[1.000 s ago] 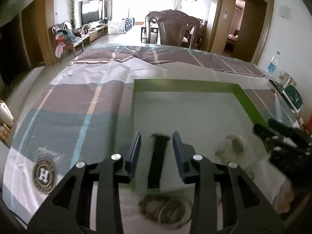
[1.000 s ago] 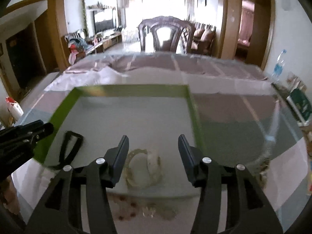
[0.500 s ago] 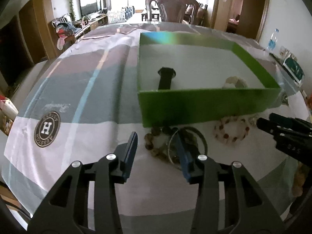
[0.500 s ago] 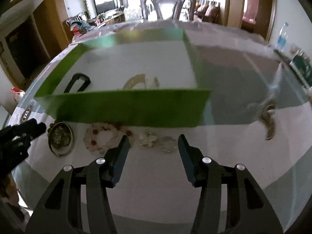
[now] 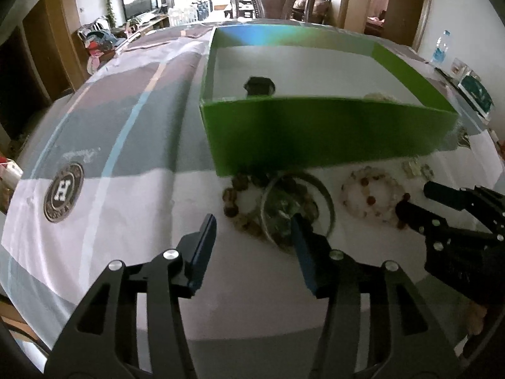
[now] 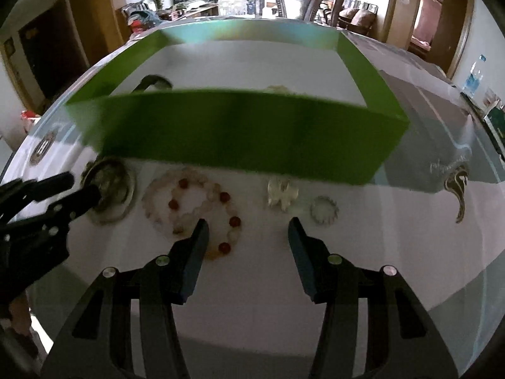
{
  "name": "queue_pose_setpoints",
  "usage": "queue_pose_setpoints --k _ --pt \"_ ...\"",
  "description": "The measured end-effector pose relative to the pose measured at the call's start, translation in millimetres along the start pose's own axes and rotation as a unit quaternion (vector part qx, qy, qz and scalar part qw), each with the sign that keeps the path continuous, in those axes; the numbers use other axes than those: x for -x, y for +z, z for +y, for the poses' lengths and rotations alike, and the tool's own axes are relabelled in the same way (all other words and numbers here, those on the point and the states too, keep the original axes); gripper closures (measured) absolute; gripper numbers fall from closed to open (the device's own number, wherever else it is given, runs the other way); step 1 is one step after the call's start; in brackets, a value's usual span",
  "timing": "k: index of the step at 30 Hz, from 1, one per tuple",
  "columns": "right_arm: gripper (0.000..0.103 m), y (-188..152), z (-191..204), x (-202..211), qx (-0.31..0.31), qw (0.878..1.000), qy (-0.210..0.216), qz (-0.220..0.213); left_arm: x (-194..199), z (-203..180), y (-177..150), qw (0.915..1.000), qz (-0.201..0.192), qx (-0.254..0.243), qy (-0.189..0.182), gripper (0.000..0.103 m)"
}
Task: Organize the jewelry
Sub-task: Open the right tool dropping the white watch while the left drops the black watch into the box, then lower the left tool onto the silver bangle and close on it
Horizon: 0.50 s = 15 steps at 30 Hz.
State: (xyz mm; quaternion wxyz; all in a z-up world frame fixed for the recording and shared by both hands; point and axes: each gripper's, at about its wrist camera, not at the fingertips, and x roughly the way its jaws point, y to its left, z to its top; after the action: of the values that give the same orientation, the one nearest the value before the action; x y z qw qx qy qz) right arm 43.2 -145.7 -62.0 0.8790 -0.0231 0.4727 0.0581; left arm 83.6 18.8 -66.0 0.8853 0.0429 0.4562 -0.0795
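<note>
Both wrist views face green box (image 5: pixel 328 132)

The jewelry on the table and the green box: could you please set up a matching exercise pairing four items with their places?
Things:
1. black strap
2. pale bracelet with red beads
3. dark bead bracelet
4. small clear ring

Places:
A. on the cloth, rightmost piece before the green box
B. inside the box
C. under the metal bangle
D. at the right gripper, by its left finger

Pairs: 1-B, 2-D, 3-C, 4-A
</note>
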Motion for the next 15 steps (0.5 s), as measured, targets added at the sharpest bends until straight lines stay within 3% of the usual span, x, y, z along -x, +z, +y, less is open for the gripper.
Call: queue_pose_setpoints --k 6,11,15 --pt "0.051 -25.5 -19.9 28.3 -0.023 0.999 0.047 0.008 14.3 -9.4 -20.9 0.9993 0.013 -0.018 -0.03 0.052" --pt "0.051 -34.1 -39.9 51.6 -0.044 0.999 0.002 -0.02 31.6 -10.5 -28.2 0.9994 -0.005 -0.022 -0.026 0.048" --pt "0.051 -36.7 -42.5 48.5 -0.054 0.998 0.006 -0.02 37.4 -5.8 -26.9 0.9997 -0.015 -0.011 -0.017 0.045"
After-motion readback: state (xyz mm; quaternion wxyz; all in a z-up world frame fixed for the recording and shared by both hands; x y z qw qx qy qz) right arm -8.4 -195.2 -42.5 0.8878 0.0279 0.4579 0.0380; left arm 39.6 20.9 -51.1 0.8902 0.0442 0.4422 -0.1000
